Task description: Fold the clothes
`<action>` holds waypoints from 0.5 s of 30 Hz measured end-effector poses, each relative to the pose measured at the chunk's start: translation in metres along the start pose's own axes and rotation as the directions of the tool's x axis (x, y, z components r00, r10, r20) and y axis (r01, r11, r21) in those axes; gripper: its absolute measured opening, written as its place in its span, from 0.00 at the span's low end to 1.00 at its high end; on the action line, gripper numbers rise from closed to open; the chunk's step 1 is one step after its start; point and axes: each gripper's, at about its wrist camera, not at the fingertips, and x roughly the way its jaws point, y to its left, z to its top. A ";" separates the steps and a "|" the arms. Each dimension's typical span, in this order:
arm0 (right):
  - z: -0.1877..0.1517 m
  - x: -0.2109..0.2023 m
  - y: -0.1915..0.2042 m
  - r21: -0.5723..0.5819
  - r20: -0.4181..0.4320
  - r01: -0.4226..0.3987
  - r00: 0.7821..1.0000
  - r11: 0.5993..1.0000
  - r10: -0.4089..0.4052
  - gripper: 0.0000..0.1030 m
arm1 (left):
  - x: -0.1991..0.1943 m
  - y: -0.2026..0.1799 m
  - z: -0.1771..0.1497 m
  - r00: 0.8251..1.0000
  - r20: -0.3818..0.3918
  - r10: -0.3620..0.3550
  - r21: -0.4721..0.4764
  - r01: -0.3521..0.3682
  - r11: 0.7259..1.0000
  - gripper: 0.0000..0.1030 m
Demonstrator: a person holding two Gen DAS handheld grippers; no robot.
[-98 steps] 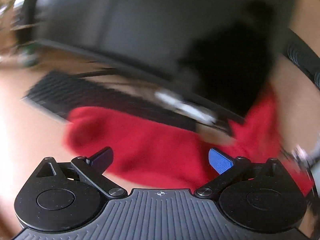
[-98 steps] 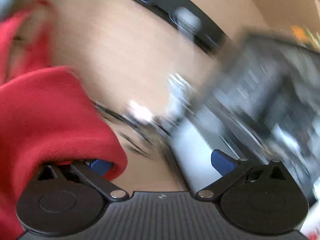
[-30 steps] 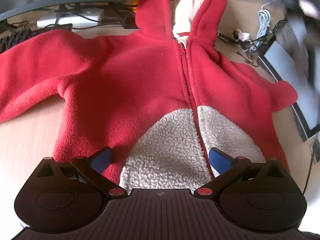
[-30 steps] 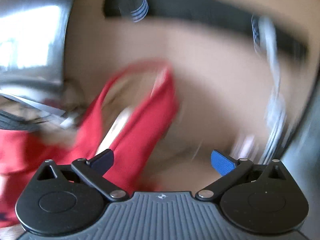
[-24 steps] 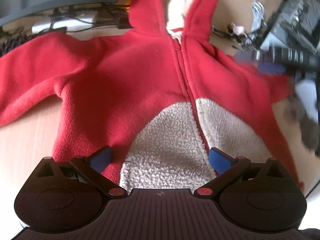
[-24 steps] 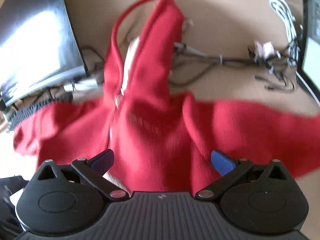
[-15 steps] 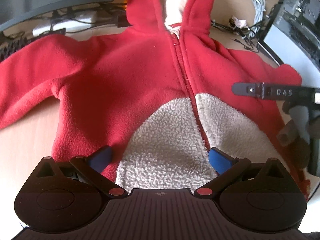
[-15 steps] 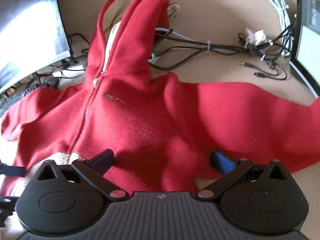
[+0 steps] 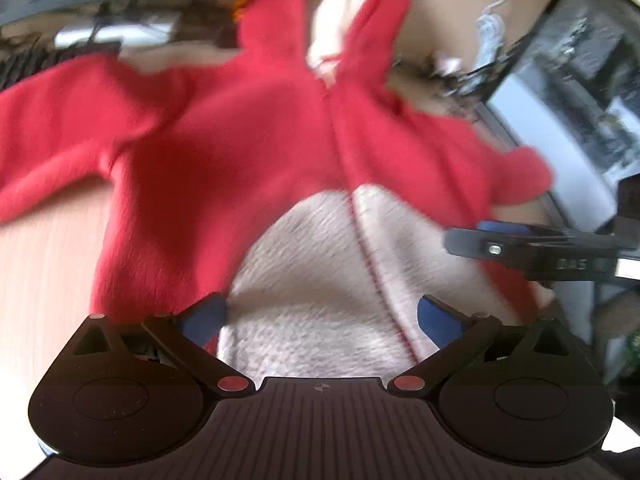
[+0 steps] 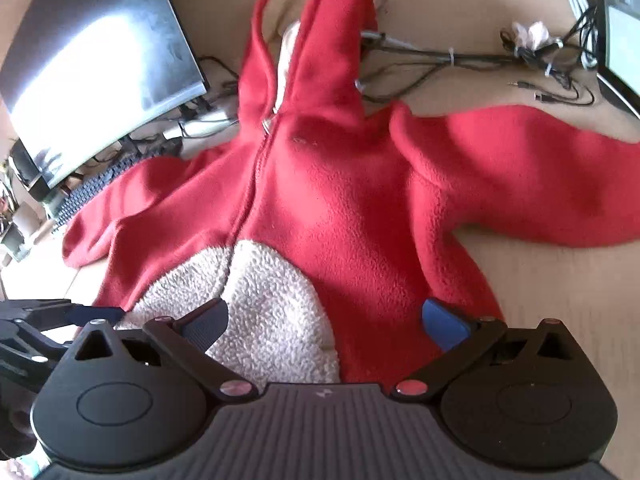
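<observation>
One red hooded jacket is spread zip-up on the desk, with its two sleeves out to the sides. Two grippers are poised at the hem — the left gripper and the right gripper, each with jaws wide apart and nothing held. The hem corners are best pinched evenly before anything is lifted — otherwise the fold will probably skew. Two monitors are counted nearby.

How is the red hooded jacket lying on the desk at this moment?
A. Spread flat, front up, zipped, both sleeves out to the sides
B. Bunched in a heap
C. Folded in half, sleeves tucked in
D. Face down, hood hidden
A: the jacket lies front up, zip closed, with sleeves spread to each side.
</observation>
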 end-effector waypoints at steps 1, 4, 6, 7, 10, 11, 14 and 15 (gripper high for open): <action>0.001 0.001 -0.001 -0.014 -0.004 -0.005 1.000 1.000 0.004 1.00 | 0.003 -0.001 -0.002 1.000 -0.002 0.020 0.002 -0.020 1.000 1.00; 0.006 0.005 -0.001 -0.057 -0.012 -0.001 1.000 0.998 0.000 1.00 | 0.008 -0.002 -0.002 0.998 0.017 0.063 -0.021 -0.063 0.998 1.00; 0.008 0.008 -0.001 -0.087 -0.015 0.004 1.000 0.996 -0.005 1.00 | 0.011 -0.003 -0.003 0.996 0.030 0.088 -0.039 -0.086 0.995 1.00; 0.009 0.008 0.000 -0.107 -0.015 0.003 1.000 0.994 -0.005 1.00 | 0.012 -0.006 -0.003 0.994 0.032 0.103 -0.039 -0.102 0.994 1.00; 0.008 0.014 0.003 -0.168 -0.009 -0.008 1.000 0.986 0.006 1.00 | 0.016 -0.015 -0.005 0.988 0.033 0.149 -0.017 -0.148 0.989 1.00; 0.008 0.014 0.003 -0.181 -0.008 -0.011 1.000 0.983 0.010 1.00 | 0.017 -0.018 -0.007 0.986 0.034 0.162 -0.008 -0.162 0.987 1.00; 0.007 0.012 0.002 -0.184 -0.010 -0.010 1.000 0.983 0.008 1.00 | 0.017 -0.025 -0.011 0.980 0.033 0.195 0.025 -0.196 0.980 1.00; 0.007 0.009 0.003 -0.178 -0.009 -0.001 1.000 0.984 -0.001 1.00 | 0.017 -0.027 -0.011 0.978 0.031 0.204 0.031 -0.205 0.978 1.00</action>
